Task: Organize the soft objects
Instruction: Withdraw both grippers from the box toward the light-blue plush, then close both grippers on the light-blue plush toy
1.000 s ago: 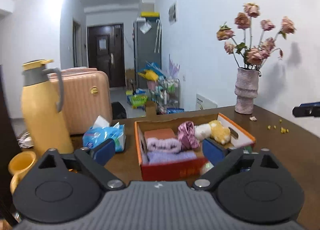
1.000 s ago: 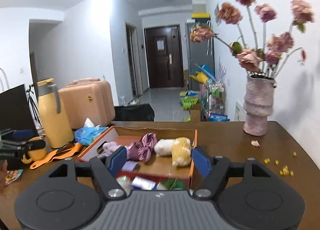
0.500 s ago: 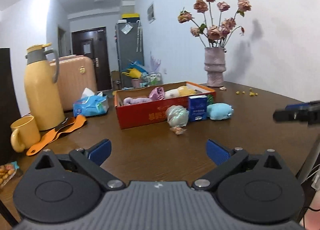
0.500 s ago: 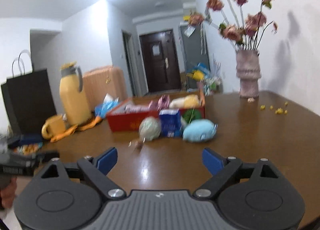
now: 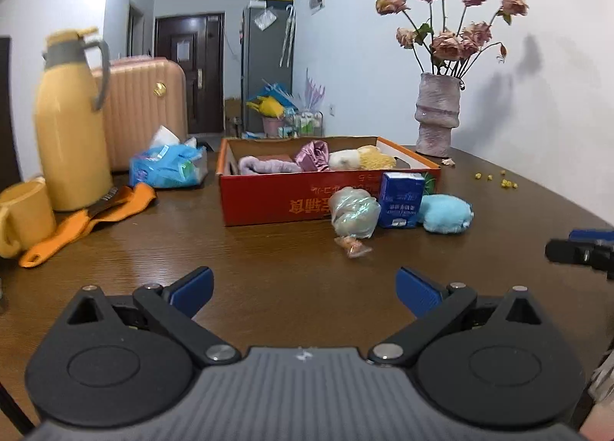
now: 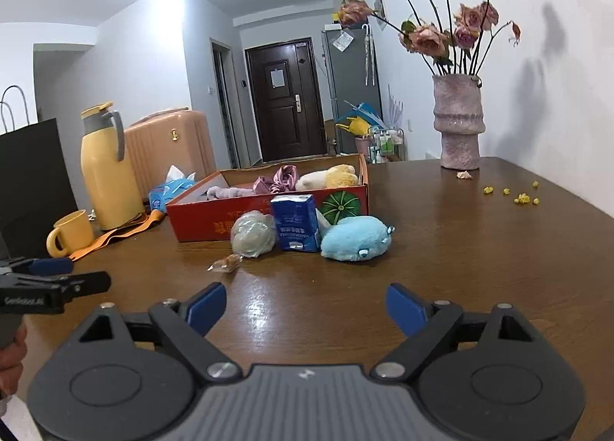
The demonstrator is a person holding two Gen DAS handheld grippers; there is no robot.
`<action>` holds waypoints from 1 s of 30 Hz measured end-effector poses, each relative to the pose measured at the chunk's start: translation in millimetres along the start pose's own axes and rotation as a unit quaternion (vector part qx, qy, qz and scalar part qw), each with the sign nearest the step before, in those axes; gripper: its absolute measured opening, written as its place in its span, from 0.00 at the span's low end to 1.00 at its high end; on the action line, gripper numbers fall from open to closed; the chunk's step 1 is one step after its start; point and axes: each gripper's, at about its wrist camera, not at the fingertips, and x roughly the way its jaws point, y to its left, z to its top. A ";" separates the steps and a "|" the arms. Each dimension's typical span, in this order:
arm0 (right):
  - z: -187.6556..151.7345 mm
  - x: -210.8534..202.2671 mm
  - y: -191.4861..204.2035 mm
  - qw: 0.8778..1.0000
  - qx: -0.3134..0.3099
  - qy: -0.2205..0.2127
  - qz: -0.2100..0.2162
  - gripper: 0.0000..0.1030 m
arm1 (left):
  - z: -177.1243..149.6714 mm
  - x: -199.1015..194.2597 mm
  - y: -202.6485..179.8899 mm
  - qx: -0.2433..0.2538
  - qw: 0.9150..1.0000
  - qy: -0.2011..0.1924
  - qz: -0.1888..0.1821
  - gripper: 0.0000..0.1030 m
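Between picks: both sets of jaws wide and empty, right gripper narrowing slightly, left gripper idle; next, reaching for blue plush on desk beside red box.

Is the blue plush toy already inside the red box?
No. The blue plush toy lies on the table in front of the red box, beside a blue carton.
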 end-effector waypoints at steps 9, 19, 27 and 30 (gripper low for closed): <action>30.1 75.5 -25.8 0.999 0.013 0.032 -0.028 0.75 | 48.7 110.3 -24.8 0.011 0.998 0.032 -0.055 0.84; 57.9 162.7 -63.0 0.998 0.028 0.059 -0.019 0.73 | 45.9 171.7 -37.2 0.019 0.992 0.100 -0.075 0.84; 61.6 206.1 -87.3 0.992 0.079 0.099 0.012 0.52 | 38.1 173.5 -45.3 0.039 0.991 0.112 -0.064 0.67; 55.1 189.0 -79.9 0.992 0.062 0.105 0.022 0.49 | 33.9 170.0 -41.9 0.022 0.990 0.124 -0.062 0.59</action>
